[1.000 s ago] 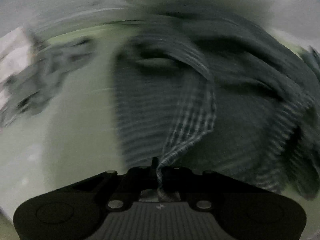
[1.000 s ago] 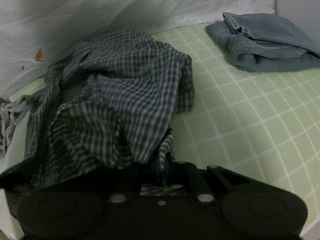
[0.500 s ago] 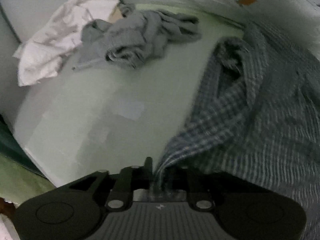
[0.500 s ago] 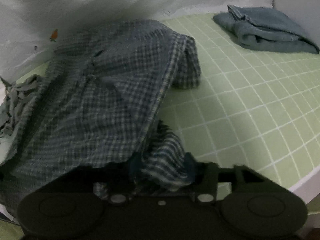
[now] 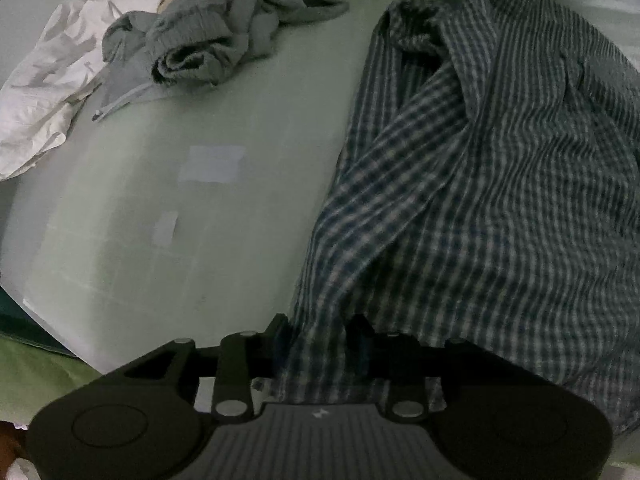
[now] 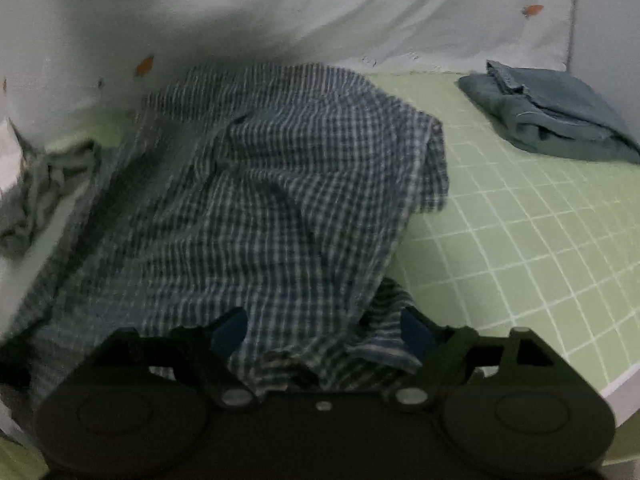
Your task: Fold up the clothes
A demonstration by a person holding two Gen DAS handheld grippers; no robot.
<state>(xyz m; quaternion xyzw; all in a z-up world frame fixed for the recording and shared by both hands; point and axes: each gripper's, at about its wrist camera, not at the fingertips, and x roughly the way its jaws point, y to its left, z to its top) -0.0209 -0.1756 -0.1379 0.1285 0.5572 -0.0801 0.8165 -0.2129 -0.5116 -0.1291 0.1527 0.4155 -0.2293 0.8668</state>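
I had the checked shirt (image 6: 280, 200) spread mid-frame, unfolded; my left gripper (image 5: 320, 340) and right gripper (image 6: 324, 332) stood spread with hem cloth between. Folded jeans (image 6: 552, 120) upper right; grey garment (image 5: 208, 40) waited.

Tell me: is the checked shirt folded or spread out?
Spread, not folded: the checked shirt lies open and rumpled across the bed.

Blue-and-white checked shirt (image 6: 256, 208) lies rumpled, spread on the green grid sheet (image 6: 520, 248)
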